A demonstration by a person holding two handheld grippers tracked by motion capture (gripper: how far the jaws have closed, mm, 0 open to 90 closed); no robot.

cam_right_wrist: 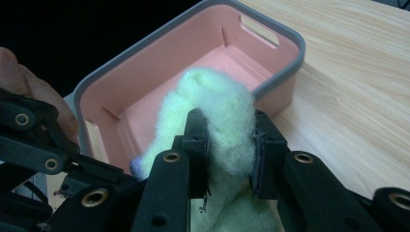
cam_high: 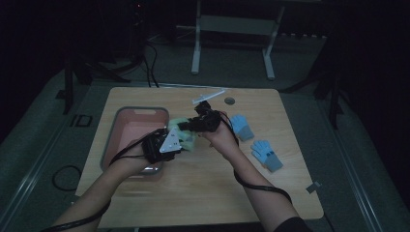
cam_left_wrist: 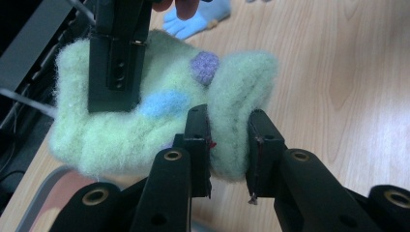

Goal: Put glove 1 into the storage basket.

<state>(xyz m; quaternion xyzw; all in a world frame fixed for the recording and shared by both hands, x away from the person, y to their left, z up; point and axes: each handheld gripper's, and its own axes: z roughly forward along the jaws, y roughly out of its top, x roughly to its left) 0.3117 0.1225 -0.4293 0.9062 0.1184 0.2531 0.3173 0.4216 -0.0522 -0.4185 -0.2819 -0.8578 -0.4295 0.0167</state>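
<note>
Here fuzzy green glove (cam_left_wrist: pixel 145 125) stretched between both claws: left claw (cam_left_wrist: pixel 228 150), right claw (cam_right_wrist: pixel 229 150) each clenched on it.

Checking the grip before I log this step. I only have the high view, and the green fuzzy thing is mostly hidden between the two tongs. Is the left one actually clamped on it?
Observer: Yes. In the left gripper view the left tongs pinch a fold of the green fuzzy glove.
Operator: And the right?
Observer: The right tongs are shut on another bunch of the glove.
Operator: Any markings on it?
Observer: A purple patch and a blue patch.
Operator: Anything in the pink bin?
Observer: In the right gripper view, the pink bin looks bare inside.
</note>
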